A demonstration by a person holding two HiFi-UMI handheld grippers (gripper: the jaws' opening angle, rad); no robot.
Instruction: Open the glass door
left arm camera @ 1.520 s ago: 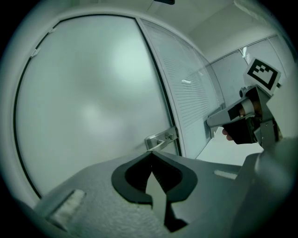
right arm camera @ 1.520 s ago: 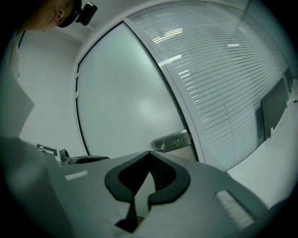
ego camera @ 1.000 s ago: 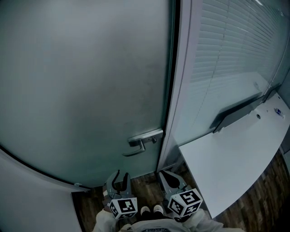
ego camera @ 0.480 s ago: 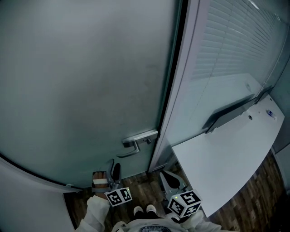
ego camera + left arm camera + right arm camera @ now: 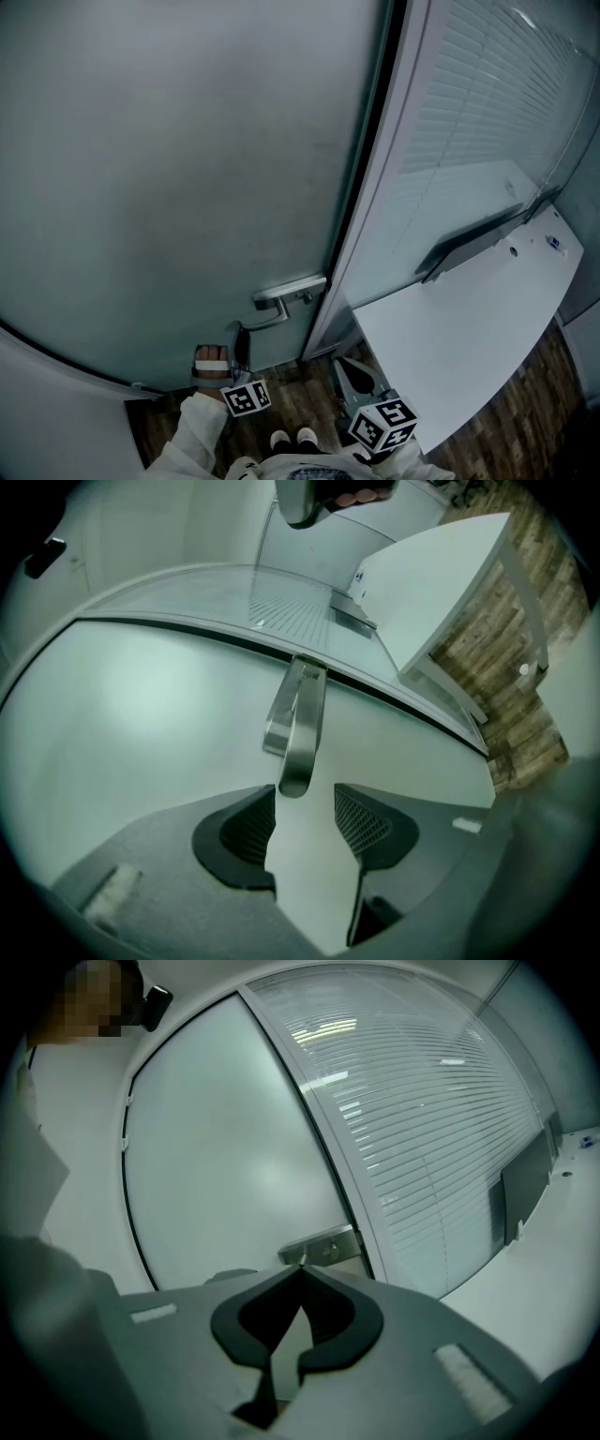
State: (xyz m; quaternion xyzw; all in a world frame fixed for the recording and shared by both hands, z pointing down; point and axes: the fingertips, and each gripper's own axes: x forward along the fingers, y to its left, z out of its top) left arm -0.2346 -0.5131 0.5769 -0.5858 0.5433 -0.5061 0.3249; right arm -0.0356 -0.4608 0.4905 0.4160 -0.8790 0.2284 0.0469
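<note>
The frosted glass door (image 5: 178, 169) stands closed, with a metal lever handle (image 5: 279, 302) near its right edge. My left gripper (image 5: 240, 345) is rolled on its side just below and left of the lever's free end. In the left gripper view the handle (image 5: 300, 724) points at me, its tip level with the fingertips of the left gripper (image 5: 306, 793). The jaws have just been opening and stand open, with gaps on both sides of the tip. My right gripper (image 5: 358, 375) hangs low by the door frame; in its own view the right gripper (image 5: 300, 1269) is shut on nothing.
A white door frame (image 5: 380, 216) separates the door from a glass wall with blinds (image 5: 487, 94). A white desk (image 5: 469, 337) juts out at the right, close to my right gripper. The person's shoes (image 5: 291, 438) stand on dark wood floor (image 5: 309, 398).
My left gripper has rolled onto its side and moved forward and left, up to the free end of the lever. The right gripper has stayed where it was.
</note>
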